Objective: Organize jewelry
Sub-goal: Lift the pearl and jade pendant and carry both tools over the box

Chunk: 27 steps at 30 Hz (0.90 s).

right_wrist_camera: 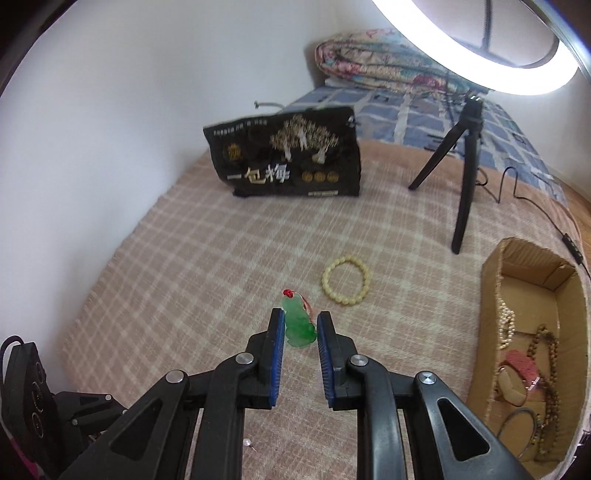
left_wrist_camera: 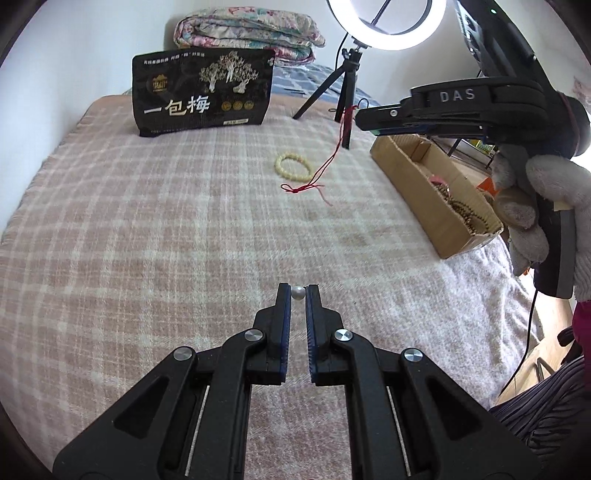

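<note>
My left gripper is shut on a small white pearl held at its fingertips above the checked blanket. My right gripper is shut on a green jade pendant with a red cord; seen from the left wrist view, it hangs high at the right with the red cord trailing down onto the blanket. A cream bead bracelet lies on the blanket. The cardboard box at the right holds several bead strings and bracelets.
A black snack bag stands at the back. A ring light on a black tripod stands near the box, its cable running right. A folded quilt lies behind. A small pearl pin lies on the blanket.
</note>
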Each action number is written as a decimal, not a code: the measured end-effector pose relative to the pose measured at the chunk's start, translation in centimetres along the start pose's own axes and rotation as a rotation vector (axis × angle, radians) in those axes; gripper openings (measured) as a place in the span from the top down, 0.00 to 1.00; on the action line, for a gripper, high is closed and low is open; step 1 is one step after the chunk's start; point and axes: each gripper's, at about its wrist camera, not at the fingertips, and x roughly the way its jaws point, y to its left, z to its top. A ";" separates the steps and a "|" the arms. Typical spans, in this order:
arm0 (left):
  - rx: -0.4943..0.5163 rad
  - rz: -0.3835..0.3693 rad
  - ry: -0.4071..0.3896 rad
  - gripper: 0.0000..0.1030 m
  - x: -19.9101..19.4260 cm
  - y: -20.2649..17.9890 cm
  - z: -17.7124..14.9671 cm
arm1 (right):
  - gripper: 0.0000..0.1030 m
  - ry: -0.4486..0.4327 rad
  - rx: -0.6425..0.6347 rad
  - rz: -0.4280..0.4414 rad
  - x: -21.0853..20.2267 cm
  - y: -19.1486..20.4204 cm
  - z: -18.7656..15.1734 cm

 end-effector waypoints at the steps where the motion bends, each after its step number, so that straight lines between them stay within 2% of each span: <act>1: 0.001 -0.003 -0.004 0.94 -0.2 -0.2 0.2 | 0.84 -0.013 0.003 -0.002 -0.6 -0.2 0.0; 12: 0.043 -0.037 -0.037 0.94 -1.2 -3.2 2.2 | 0.84 -0.115 0.043 -0.052 -6.2 -3.3 -0.4; 27: 0.125 -0.117 -0.069 0.94 -0.6 -9.6 5.1 | 0.84 -0.220 0.155 -0.136 -13.2 -10.4 -2.5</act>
